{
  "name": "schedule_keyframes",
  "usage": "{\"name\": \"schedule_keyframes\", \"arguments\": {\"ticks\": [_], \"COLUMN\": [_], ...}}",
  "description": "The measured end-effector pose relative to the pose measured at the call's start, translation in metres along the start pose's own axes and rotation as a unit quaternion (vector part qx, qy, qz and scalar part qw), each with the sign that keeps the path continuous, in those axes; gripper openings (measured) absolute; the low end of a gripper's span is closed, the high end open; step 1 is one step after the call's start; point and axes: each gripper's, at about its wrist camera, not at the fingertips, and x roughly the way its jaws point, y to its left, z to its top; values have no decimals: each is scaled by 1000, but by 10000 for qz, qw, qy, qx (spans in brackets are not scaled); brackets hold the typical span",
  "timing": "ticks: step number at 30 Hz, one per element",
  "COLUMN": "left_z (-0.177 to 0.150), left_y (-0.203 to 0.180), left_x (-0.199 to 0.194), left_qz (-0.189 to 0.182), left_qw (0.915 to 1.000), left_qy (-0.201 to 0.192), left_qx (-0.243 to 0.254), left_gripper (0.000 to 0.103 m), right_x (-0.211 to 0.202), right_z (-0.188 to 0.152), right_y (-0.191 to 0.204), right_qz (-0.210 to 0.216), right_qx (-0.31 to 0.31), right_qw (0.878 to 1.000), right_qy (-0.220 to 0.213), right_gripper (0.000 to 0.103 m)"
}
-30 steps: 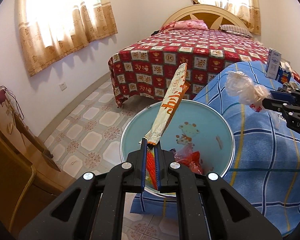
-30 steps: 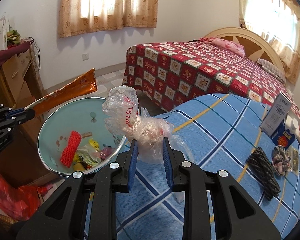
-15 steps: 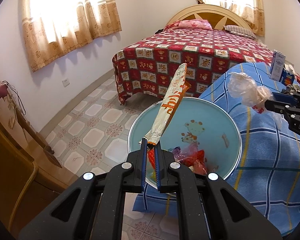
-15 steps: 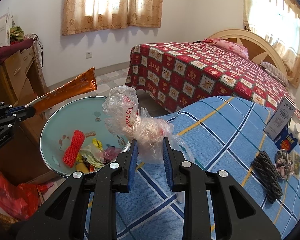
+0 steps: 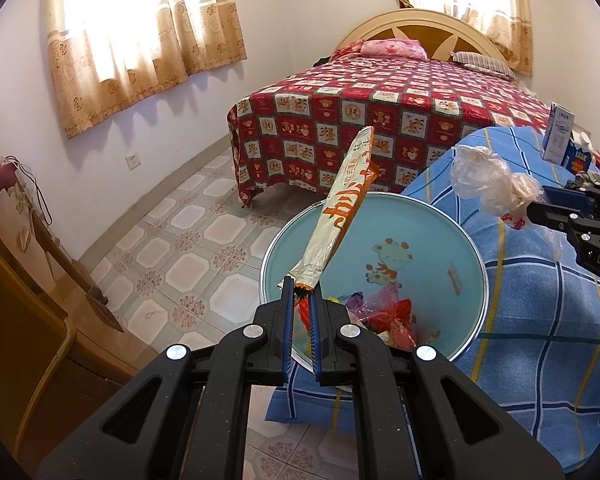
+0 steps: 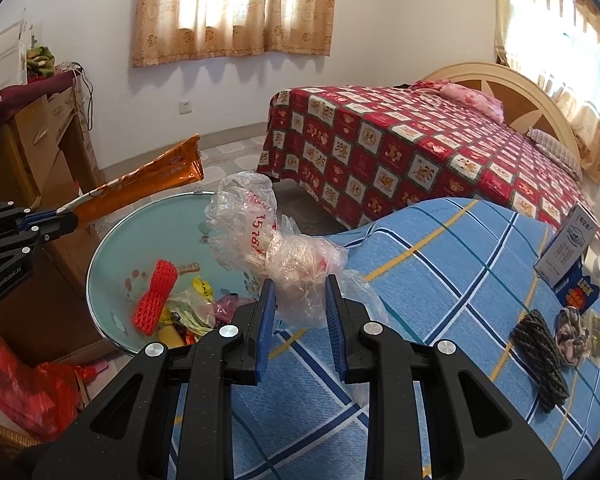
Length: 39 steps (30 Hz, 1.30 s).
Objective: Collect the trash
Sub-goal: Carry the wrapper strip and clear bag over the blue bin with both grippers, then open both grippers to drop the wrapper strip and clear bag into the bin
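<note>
My left gripper (image 5: 301,286) is shut on the end of a long orange snack wrapper (image 5: 342,208), which sticks up over the light blue bin (image 5: 468,248). The wrapper (image 6: 148,182) and left gripper (image 6: 66,220) also show in the right wrist view. My right gripper (image 6: 300,280) is shut on a crumpled clear plastic bag (image 6: 272,240) and holds it beside the bin's rim (image 6: 100,240), above the blue checked bed cover. The bag (image 5: 488,184) also shows in the left wrist view. The bin holds red mesh (image 6: 156,296) and other scraps.
The blue checked bed (image 6: 440,280) carries a black rope coil (image 6: 540,348), a hair tie (image 6: 572,328) and small boxes (image 6: 568,248). A red patterned bed (image 6: 400,136) stands behind. A wooden cabinet (image 6: 32,148) and red bag (image 6: 32,392) are at the left.
Both grippers, still holding their trash, have drawn slightly nearer the bin, which shows larger in both views.
</note>
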Motion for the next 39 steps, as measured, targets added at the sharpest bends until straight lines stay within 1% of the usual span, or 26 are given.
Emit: {"name": "schedule_keyframes", "arguments": {"ticks": [23,24,26,27,28,29,30,32,33,35,37,39], "left_z": [-4,-4,-5,-5,-6,-7,-8,-9,-9,-9,-11,-12], "left_y": [0,0,-2,-3,-4,-6,-7,-9,-9,-8,-9,-9], "left_x": [2,2,2,3,3,3,3,2,3,3,3,6], "left_qz": [-27,-31,-57,-62,-66,-54,-37,-69,-65,-52,-65,-62], "left_qw": [10000,10000,10000,10000,10000,10000,10000,10000,10000,9999,9998,9998], "left_qy": [31,33,27,31,27,17,7,9,19,20,46,80], "left_qx": [-15,-20,-39,-36,-40,-51,-57,-53,-69,-156,-174,-185], "left_gripper": [7,10,11,21,27,44,51,51,57,66,68,76], "right_x": [5,6,7,7,7,7,8,8,8,8,6,-1], "right_z": [5,6,7,7,8,8,8,7,7,6,4,-2], "right_y": [11,13,15,17,19,20,21,24,23,23,22,15], "right_qz": [95,144,218,254,278,306,314,319,320,311,297,222], "right_qx": [-137,-170,-228,-263,-274,-276,-279,-287,-278,-239,-205,-104], "right_qw": [9999,9998,9995,9993,9992,9991,9991,9991,9991,9992,9993,9997], "right_qy": [3,-9,-11,-34,-67,-68,-69,-74,-69,-49,-44,-65], "right_gripper": [25,25,27,30,33,42,48,54,57,58,59,60]}}
